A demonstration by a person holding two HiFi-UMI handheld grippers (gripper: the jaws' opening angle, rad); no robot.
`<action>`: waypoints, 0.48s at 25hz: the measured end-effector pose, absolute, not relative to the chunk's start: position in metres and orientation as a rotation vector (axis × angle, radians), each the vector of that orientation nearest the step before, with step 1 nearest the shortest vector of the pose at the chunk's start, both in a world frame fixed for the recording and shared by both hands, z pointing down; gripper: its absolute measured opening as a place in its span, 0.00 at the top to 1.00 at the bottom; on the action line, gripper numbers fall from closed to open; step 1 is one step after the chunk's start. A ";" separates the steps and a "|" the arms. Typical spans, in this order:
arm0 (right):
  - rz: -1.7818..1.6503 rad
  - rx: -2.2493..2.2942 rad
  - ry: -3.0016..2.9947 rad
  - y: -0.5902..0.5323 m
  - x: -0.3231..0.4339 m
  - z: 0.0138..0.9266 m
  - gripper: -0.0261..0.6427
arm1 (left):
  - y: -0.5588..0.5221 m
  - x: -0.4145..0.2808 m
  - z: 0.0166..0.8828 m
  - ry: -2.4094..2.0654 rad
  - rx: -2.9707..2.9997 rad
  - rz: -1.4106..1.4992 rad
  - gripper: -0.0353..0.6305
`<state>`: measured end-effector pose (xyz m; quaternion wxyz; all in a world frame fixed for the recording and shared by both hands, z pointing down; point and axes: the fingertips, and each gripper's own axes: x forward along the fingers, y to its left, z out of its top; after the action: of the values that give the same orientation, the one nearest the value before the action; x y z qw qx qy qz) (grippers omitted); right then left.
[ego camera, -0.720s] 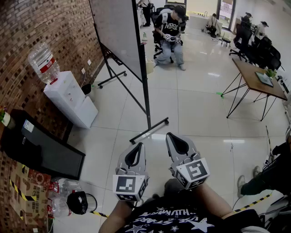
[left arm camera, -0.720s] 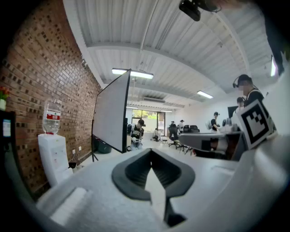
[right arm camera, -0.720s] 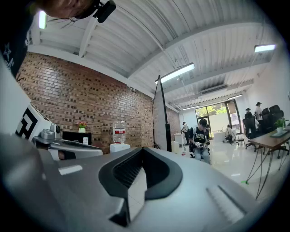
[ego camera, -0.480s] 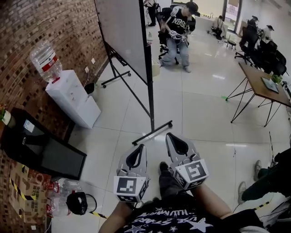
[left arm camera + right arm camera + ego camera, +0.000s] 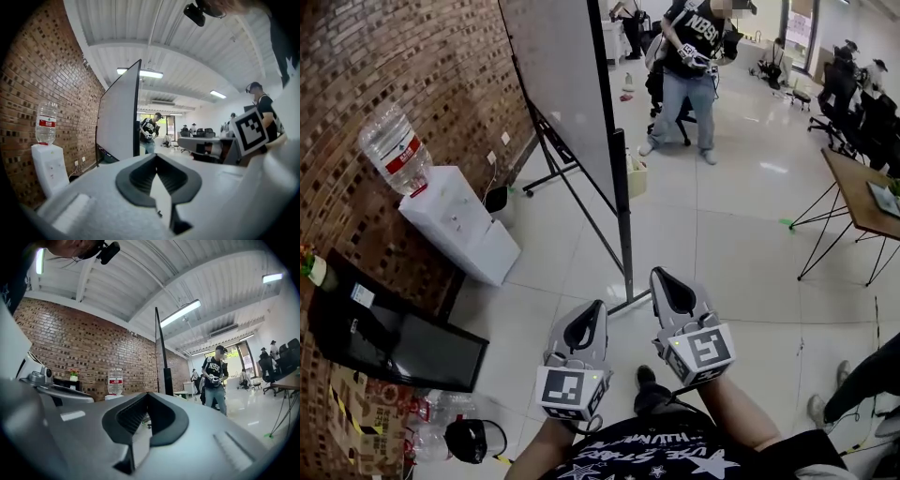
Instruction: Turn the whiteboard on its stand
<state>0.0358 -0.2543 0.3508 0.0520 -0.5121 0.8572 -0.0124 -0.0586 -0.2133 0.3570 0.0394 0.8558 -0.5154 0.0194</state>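
Water bottle (image 5: 392,141) sits upended on the white dispenser (image 5: 455,220). Whiteboard (image 5: 562,84) stands ahead on its stand, nearer than before. Left gripper (image 5: 593,310) and right gripper (image 5: 664,280) are closed and empty.

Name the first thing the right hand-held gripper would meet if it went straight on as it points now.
Probably the whiteboard stand's near upright post, ahead of the right hand-held gripper; nothing nearer shows, though depth is unclear.
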 end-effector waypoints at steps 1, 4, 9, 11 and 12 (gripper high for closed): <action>-0.032 -1.559 2.606 -0.265 0.038 0.351 0.95 | -0.225 -0.057 0.356 -1.583 2.621 0.061 0.94; -0.071 -1.564 2.603 -0.292 0.046 0.355 0.95 | -0.253 -0.054 0.356 -1.590 2.608 0.071 0.94; -0.067 -1.547 2.590 -0.334 0.058 0.350 0.95 | -0.292 -0.046 0.358 -1.615 2.587 0.094 0.94; -0.053 -1.529 2.595 -0.349 0.061 0.348 0.95 | -0.307 -0.044 0.359 -1.629 2.565 0.090 0.94; -0.052 -1.518 2.598 -0.356 0.062 0.347 0.95 | -0.314 -0.043 0.360 -1.635 2.557 0.088 0.94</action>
<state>0.0621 -0.3556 0.3470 0.0658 -0.5034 0.8614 -0.0172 -0.0426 -0.3135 0.3604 0.0527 0.8409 -0.5379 0.0291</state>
